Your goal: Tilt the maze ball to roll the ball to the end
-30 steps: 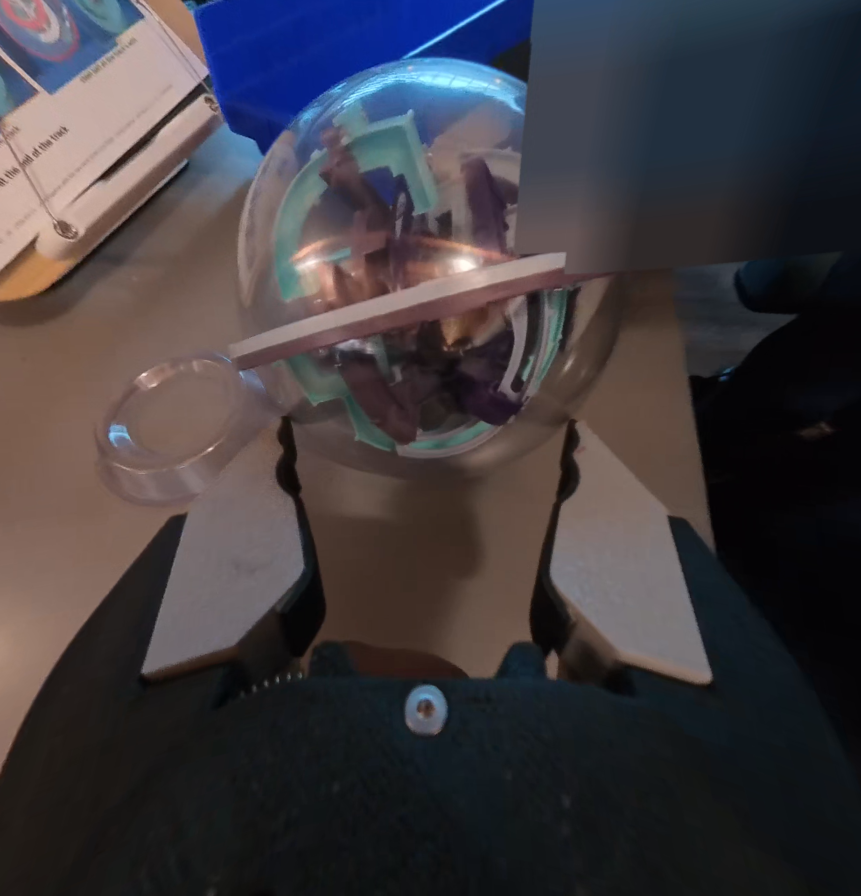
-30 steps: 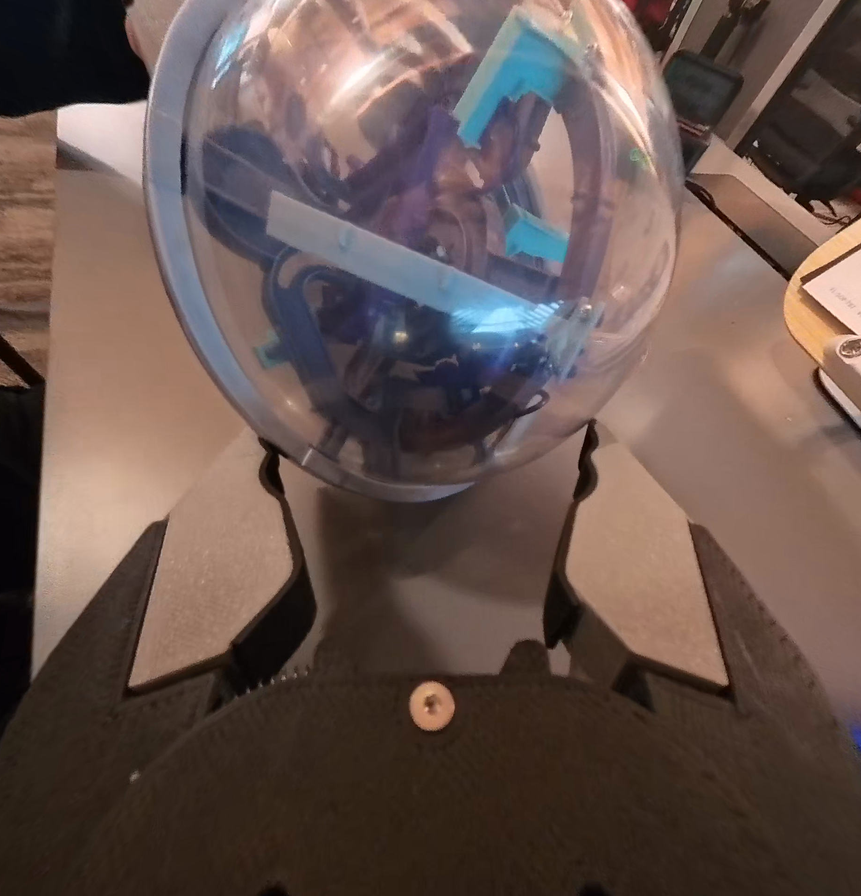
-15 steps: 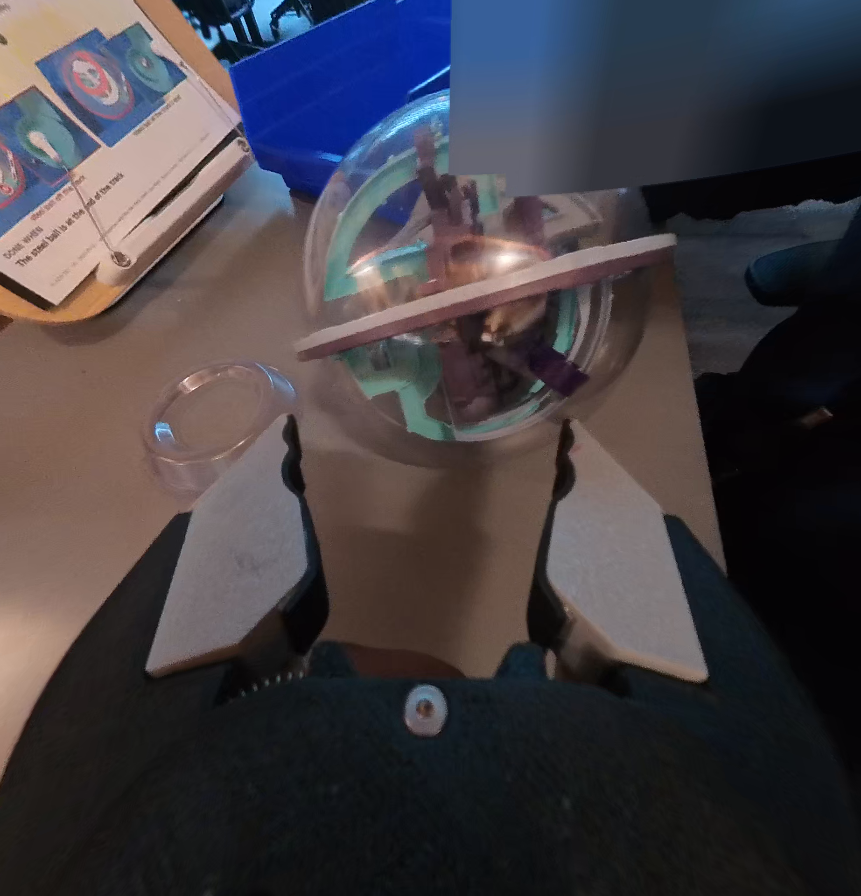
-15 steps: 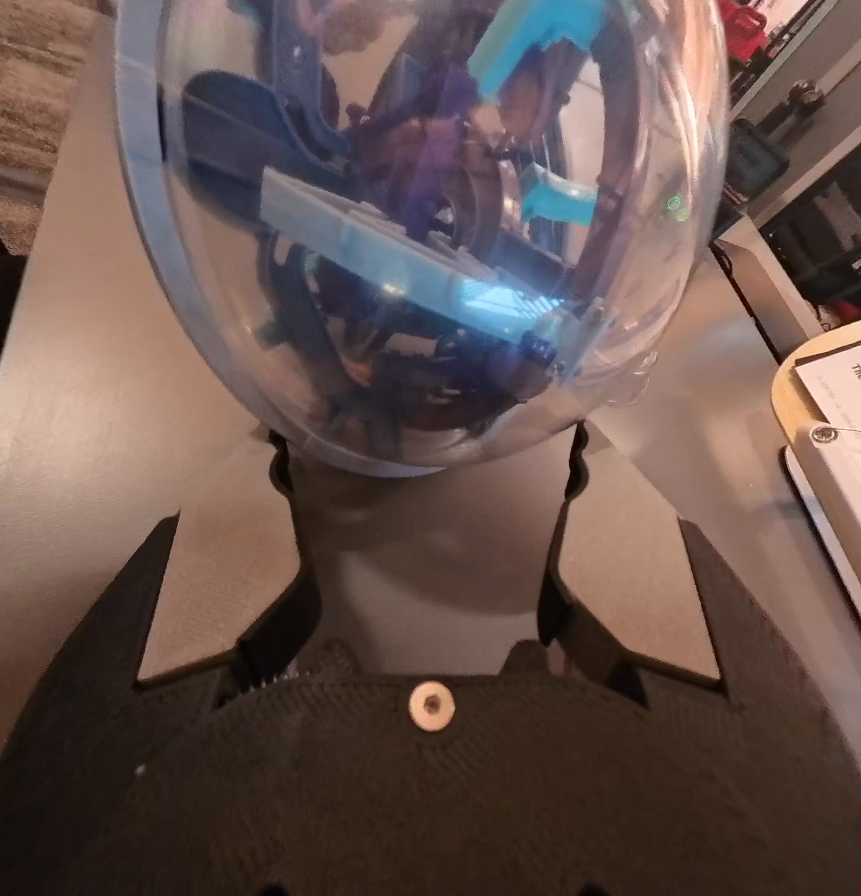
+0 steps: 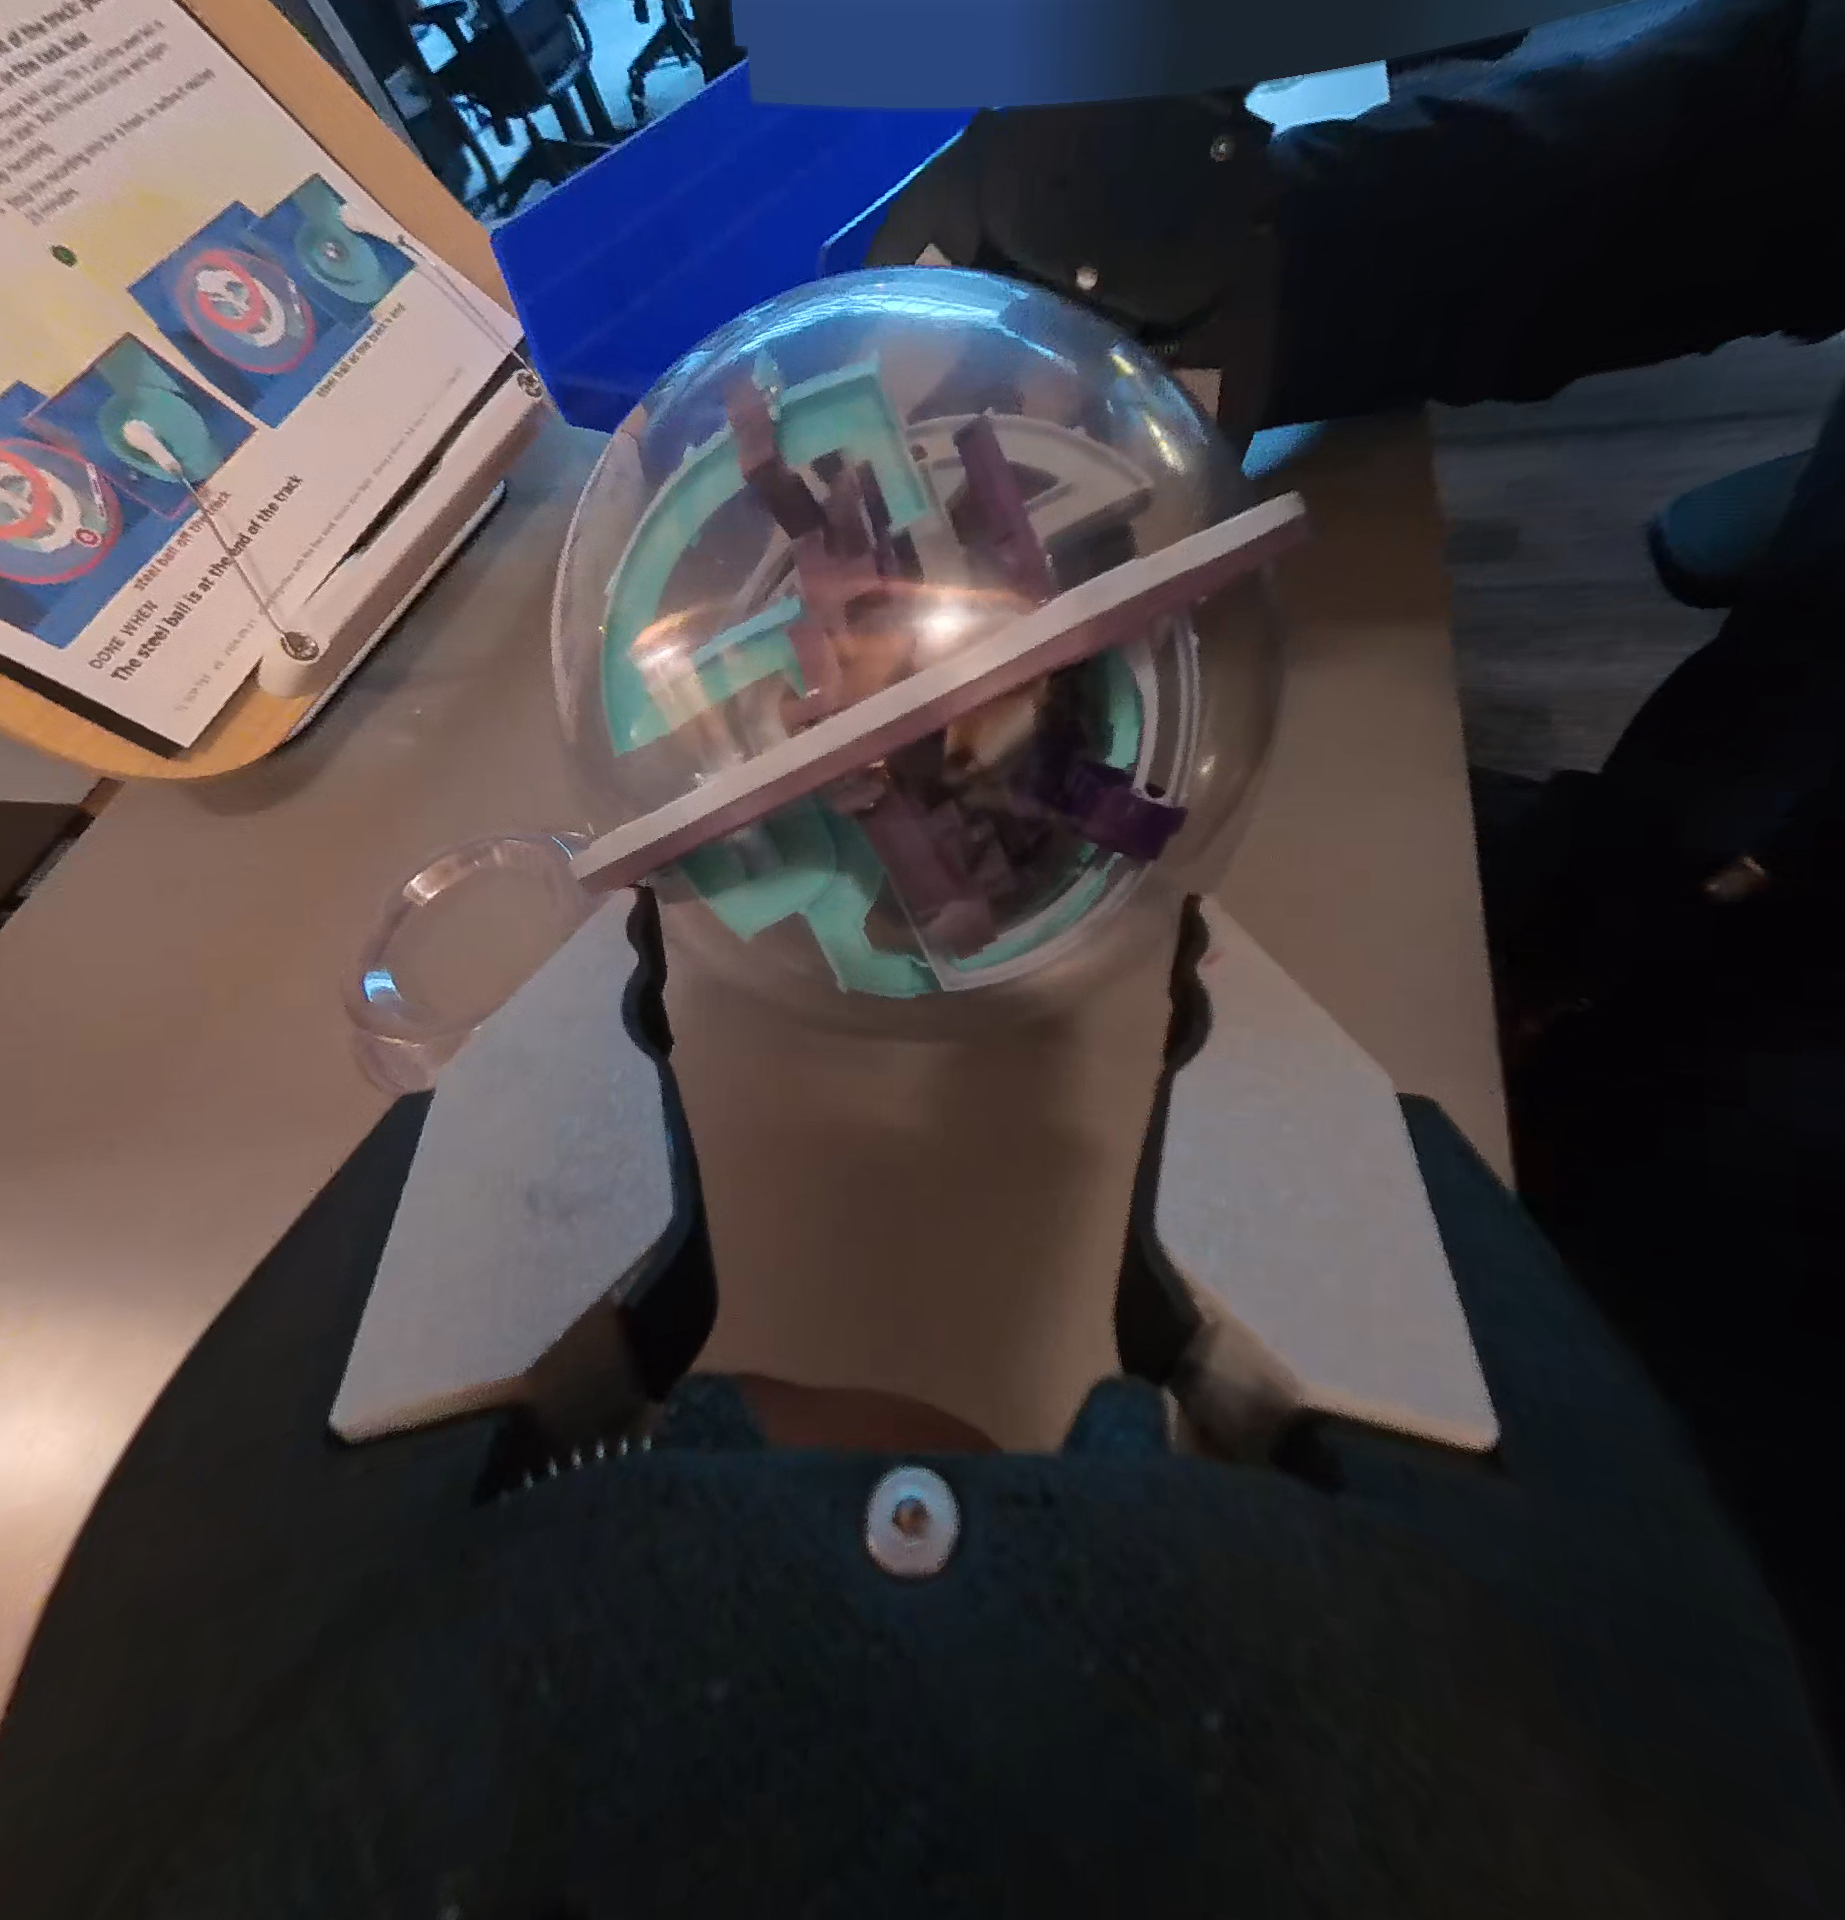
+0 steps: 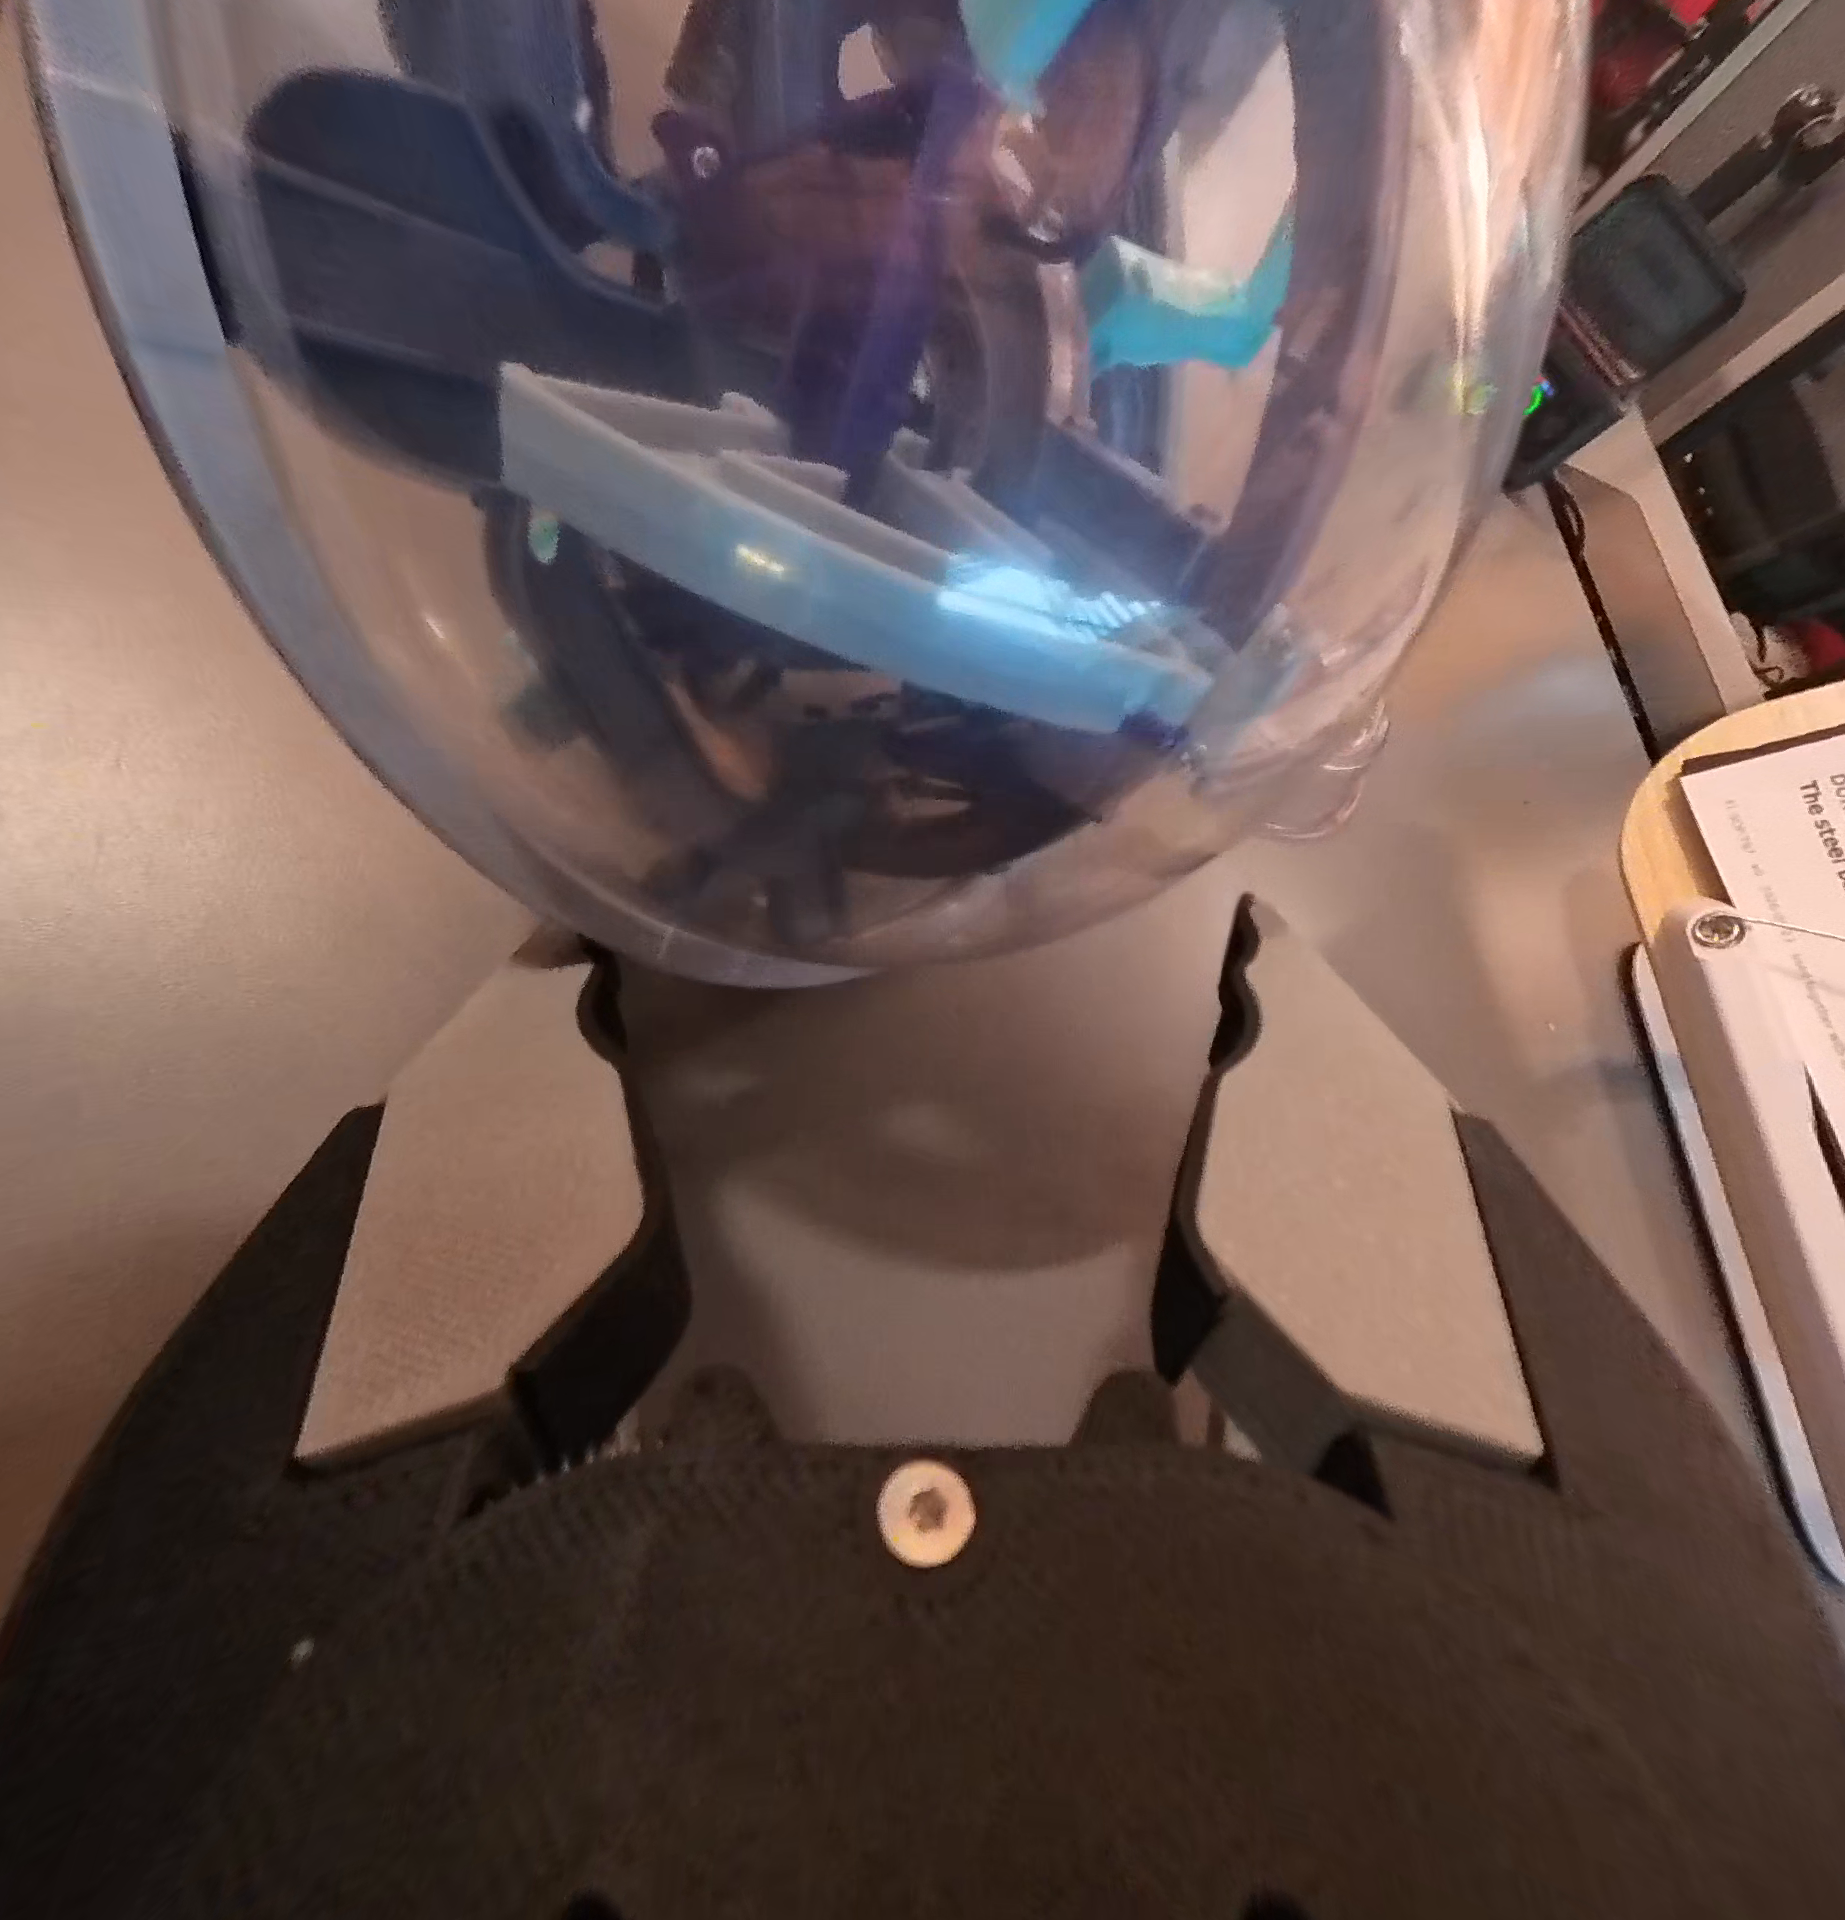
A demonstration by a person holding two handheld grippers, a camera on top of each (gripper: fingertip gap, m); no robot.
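We held the maze ball point(image 5: 918, 644) up off the table point(image 5: 170, 1039), pressed between our two grippers from opposite sides. The left gripper point(image 5: 913, 935) had its fingers spread wide, tips against the lower shell; the right gripper point(image 6: 918, 945) was likewise spread wide under the sphere, and it also showed as a dark shape behind the ball in the left wrist view. Neither closed around the ball; each seemed to cradle it.

We could not find the steel ball among the teal and purple tracks in either view, so we could not say how far it had rolled. Our judgement was that tilting was under way and the end not yet confirmed.

Compared with a second ago, the seam ring point(image 5: 939, 696) sloped more steeply, its left end lower. Half a second ago the clear stand point(image 5: 461, 945) stood apart from the ball in the left view; now the ring's low end overlapped it. In the right view the ball filled more of the frame, its top cut off. The instruction sheet point(image 5: 170, 436) and blue bin point(image 5: 689, 229) lay beyond.
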